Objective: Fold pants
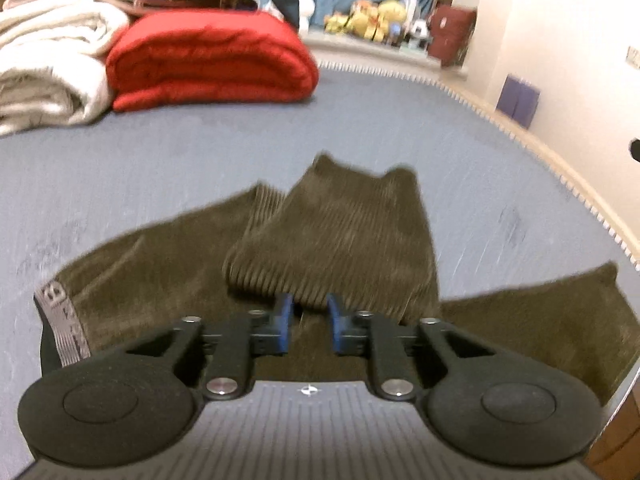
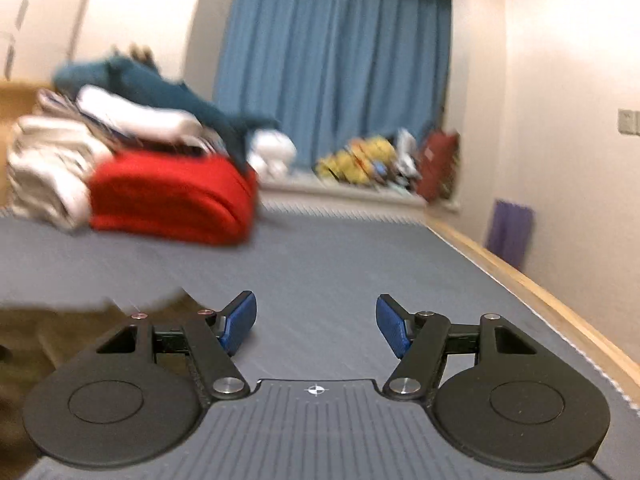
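Olive-brown corduroy pants point(image 1: 340, 232) lie on the grey mat point(image 1: 160, 168), one leg folded back over the other, with the grey waistband label point(image 1: 60, 320) at the left. My left gripper point(image 1: 310, 320) sits low over the near edge of the folded leg, its blue pads narrowed onto a ridge of the fabric. In the right wrist view, my right gripper point(image 2: 316, 324) hangs open above bare mat point(image 2: 340, 264) with nothing between its fingers. Only a blurred corner of the pants point(image 2: 40, 328) shows to its lower left.
A folded red blanket point(image 1: 208, 60) and cream blankets point(image 1: 44, 64) are stacked at the mat's far left. Plush toys point(image 1: 372, 16) and a dark red bag point(image 1: 452, 32) line the sill under a blue curtain point(image 2: 332, 64). A wooden border point(image 2: 520, 280) and wall run along the right.
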`<control>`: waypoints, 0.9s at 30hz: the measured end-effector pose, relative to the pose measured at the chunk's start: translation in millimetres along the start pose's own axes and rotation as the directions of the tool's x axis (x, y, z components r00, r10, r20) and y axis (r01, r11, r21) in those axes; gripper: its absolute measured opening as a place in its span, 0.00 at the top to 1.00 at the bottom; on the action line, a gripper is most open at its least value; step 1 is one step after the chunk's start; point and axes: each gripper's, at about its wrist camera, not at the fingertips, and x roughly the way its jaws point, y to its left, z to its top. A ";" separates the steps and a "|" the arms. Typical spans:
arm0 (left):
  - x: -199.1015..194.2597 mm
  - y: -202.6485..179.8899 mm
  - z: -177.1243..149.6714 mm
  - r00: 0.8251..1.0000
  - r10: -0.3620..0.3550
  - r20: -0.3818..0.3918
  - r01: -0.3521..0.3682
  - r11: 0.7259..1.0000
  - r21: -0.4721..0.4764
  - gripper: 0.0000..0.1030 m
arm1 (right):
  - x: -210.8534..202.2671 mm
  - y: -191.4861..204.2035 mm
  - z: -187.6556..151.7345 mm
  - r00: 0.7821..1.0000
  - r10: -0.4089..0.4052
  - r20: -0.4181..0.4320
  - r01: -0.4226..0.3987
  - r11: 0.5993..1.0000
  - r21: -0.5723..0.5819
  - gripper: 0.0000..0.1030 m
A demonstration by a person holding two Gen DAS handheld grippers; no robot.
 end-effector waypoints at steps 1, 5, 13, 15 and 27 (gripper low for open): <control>-4.1 1.0 4.3 1.000 -0.006 0.027 0.006 1.000 -0.001 0.83 | -3.4 12.8 9.2 0.999 0.027 0.019 -0.027 1.000 0.017 0.34; -15.4 9.2 17.2 0.997 -0.030 0.077 0.032 0.999 -0.036 0.83 | -7.1 56.3 37.9 0.990 0.123 0.067 -0.130 0.985 0.112 0.34; -23.1 15.4 36.2 0.990 -0.062 0.123 0.075 0.992 -0.104 0.83 | 35.5 98.3 38.0 0.982 0.189 0.011 -0.187 0.961 0.203 0.32; -18.6 16.3 38.0 0.992 -0.055 0.117 0.068 0.992 -0.110 0.83 | 55.6 103.1 22.1 0.988 0.153 -0.013 -0.148 0.973 0.177 0.32; 22.0 29.0 39.1 1.000 -0.018 0.015 0.020 0.983 -0.183 0.70 | 133.5 102.2 -16.9 0.980 0.146 -0.136 -0.132 0.985 0.109 0.33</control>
